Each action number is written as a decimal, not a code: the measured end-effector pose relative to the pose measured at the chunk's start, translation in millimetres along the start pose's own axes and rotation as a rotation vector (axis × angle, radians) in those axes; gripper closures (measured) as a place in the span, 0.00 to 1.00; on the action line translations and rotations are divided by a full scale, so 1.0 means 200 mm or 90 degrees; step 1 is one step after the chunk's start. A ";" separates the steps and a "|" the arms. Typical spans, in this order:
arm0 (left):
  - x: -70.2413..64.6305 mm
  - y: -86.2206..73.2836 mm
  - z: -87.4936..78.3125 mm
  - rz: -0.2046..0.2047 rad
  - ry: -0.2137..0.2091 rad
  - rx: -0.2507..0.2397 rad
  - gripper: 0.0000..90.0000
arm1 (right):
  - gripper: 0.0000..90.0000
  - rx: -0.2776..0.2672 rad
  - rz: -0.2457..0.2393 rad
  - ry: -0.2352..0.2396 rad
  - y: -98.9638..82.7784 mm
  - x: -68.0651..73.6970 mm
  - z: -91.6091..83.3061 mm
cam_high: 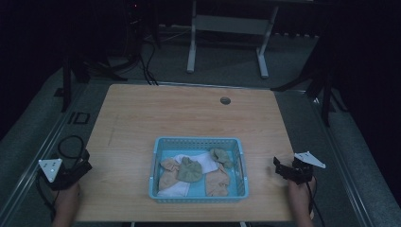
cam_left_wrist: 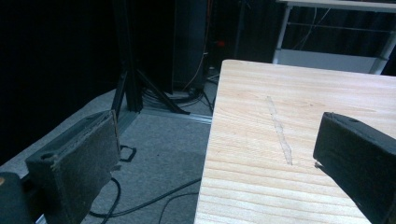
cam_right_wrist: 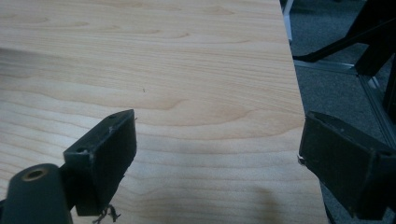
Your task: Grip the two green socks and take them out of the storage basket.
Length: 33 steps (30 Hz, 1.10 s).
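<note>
**Both grippers parked at the table's edges, a basket of soft socks between them**

Nearest the camera are the person's two hands at the near corners of the table [cam_high: 142, 113]; the left gripper [cam_high: 80, 168] sits at the table's left edge and the right gripper [cam_high: 280, 168] at its right edge, each well apart from the basket [cam_high: 198, 142]. In the left gripper view the jaws stand wide apart with nothing between them, one over the floor and one over the wood; in the right gripper view the jaws are likewise spread and empty over bare wood near the table's right edge.

The basket, pale blue with slatted walls, sits toward the near edge of the table, about midway between the grippers; in it lie the socks [cam_high: 189, 169], a loose heap of tan, olive and white pieces, some overlapping; the light is dim, so how many there are, and which make pairs, is hard to say.

By my judgement they will handle as light, limp cloth: not fragile, not slippery, but prone to drag a neighbour along where they overlap; a pinch on a raised fold or a free end near the top of the heap, such as the olive bunch at the basket's middle, looks the safest hold. The basket is likely light too and may slide if a sock snags on its wall.

Little stands in the way: beyond the basket the table is bare save a cable hole [cam_high: 225, 100] near the far edge; cables trail on the floor to the left.
</note>
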<state>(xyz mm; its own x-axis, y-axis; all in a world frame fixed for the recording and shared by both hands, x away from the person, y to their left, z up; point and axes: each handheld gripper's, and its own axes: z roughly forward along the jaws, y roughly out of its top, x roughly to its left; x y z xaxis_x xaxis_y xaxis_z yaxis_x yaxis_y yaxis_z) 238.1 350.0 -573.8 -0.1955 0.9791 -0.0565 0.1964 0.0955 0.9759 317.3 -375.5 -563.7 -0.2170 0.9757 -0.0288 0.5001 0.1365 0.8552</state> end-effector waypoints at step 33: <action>0.00 0.00 0.00 0.001 -0.007 0.005 0.01 | 0.16 0.375 -0.174 0.168 0.15 0.02 0.01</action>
<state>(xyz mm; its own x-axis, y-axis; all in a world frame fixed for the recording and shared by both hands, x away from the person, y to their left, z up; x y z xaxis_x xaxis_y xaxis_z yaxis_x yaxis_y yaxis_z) 238.6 350.1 -573.6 -0.1840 0.9812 -0.0575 0.2043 0.0954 0.9742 332.7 -368.0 -539.1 -0.5584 0.8295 -0.0129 0.7537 0.5138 0.4099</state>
